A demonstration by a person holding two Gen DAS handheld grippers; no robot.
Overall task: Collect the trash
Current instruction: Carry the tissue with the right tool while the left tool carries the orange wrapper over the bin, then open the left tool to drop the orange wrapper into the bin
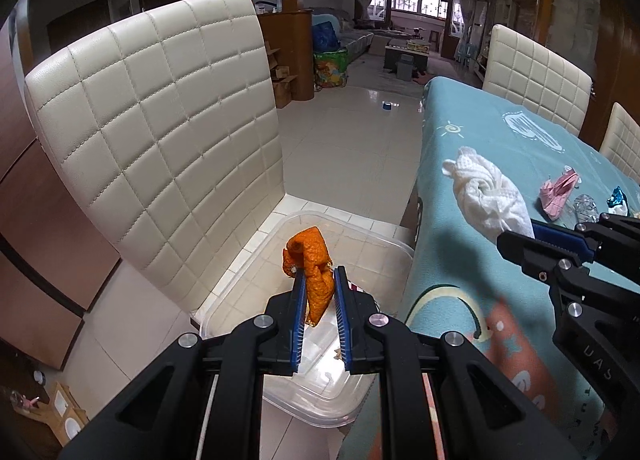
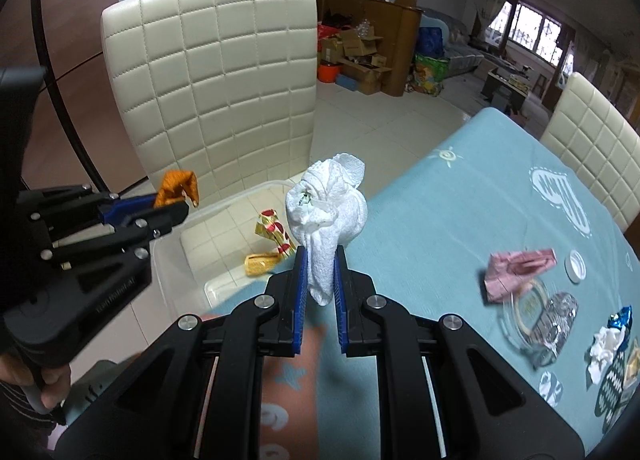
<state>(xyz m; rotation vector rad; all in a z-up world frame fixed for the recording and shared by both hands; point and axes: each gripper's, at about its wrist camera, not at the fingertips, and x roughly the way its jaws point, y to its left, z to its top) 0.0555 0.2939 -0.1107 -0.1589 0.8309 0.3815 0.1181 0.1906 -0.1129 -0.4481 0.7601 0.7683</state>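
My left gripper (image 1: 319,274) is shut on an orange peel (image 1: 311,265) and holds it above a clear plastic bin (image 1: 394,250) on the floor. The peel also shows in the right wrist view (image 2: 178,186). My right gripper (image 2: 320,254) is shut on a crumpled white paper towel (image 2: 326,206) and holds it over the table's left edge, next to the bin (image 2: 176,260). In the bin lie red-and-gold wrappers (image 2: 274,234). On the table remain a pink wrapper (image 2: 516,270), a clear plastic bottle (image 2: 548,324), a white cap (image 2: 575,266), a blue foil scrap (image 2: 620,318) and white tissue (image 2: 606,348).
A cream quilted chair (image 1: 160,132) stands right behind the bin. The table wears a teal printed cloth (image 2: 460,212), with two more cream chairs (image 1: 536,78) on its far side. White tiled floor (image 1: 340,140) stretches beyond toward cardboard boxes (image 2: 360,56).
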